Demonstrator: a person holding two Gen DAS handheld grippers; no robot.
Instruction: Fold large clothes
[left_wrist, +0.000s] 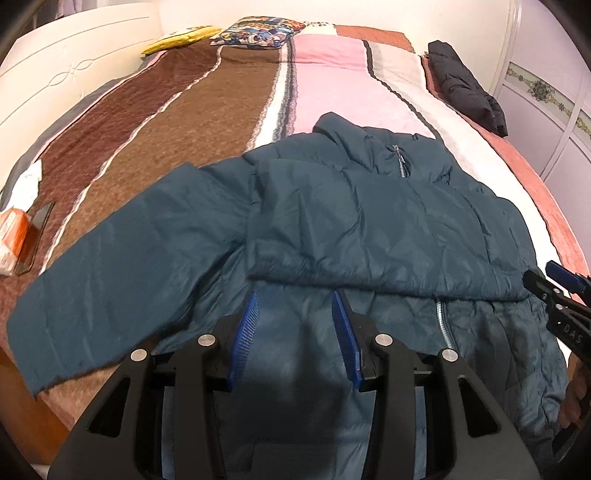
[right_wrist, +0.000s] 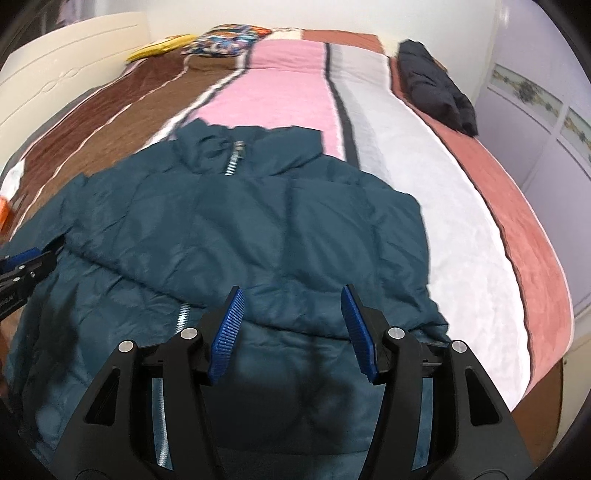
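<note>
A teal puffer jacket (left_wrist: 369, 221) lies front up on the bed, zipped, collar pointing away. Its right sleeve is folded across the chest; its left sleeve (left_wrist: 110, 280) stretches out flat to the left. My left gripper (left_wrist: 295, 325) is open and empty above the jacket's lower front. My right gripper (right_wrist: 291, 321) is open and empty above the lower edge of the folded sleeve; it also shows at the right edge of the left wrist view (left_wrist: 554, 295). The jacket fills the right wrist view (right_wrist: 258, 229).
The bed has a striped brown, pink and white blanket (left_wrist: 221, 110). A folded black garment (left_wrist: 465, 85) lies at the far right edge. Pillows (left_wrist: 255, 31) sit at the head. An orange box (left_wrist: 13, 236) and a dark phone (left_wrist: 40, 218) lie at the left edge.
</note>
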